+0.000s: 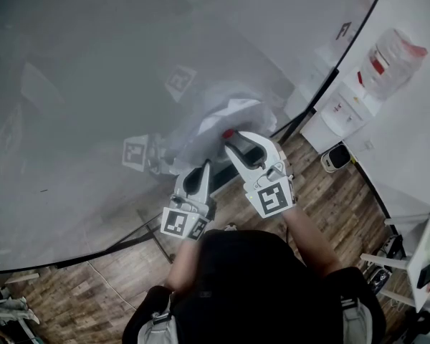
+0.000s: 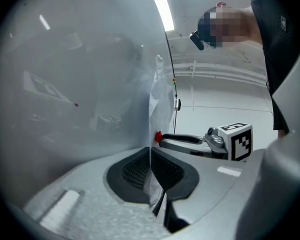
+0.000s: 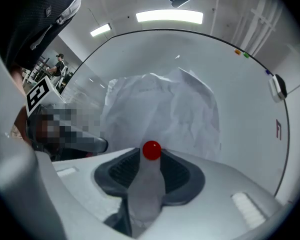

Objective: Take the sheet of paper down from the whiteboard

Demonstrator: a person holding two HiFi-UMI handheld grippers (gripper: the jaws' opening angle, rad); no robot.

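Grey ribbed pads of the left tongs (image 2: 150, 154) are pressing together on the near edge of the sheet of paper (image 3: 165, 109). The sheet is passing between them as a thin white line and rising ahead and upward out of the grip. Just beside them, the right tongs (image 3: 151, 160) are standing apart with nothing clamped. A round red magnet (image 3: 151, 150) is sitting right at their tips, in line with the gap. I am judging that the pads are not pressing on it, though the clearance either side is looking slight.

The magnet is lying straight ahead of the right tongs, apparently near the lower edge of the paper and pinning it there. So the right tongs are the nearer pair to the pin, while the left ones are already holding the sheet itself.

Beyond the magnet the paper is spreading upward and away. It is crumpled and bulging off the whiteboard (image 1: 93, 63), with its longer run going up the board from both pairs of tongs.

Both pairs are reaching forward side by side toward the board, close together but not touching. The left pair is tilting slightly upward and the right pair is pointing roughly level.

The coming move is probably turning on the right tongs closing squarely on the magnet without catching the paper behind it.
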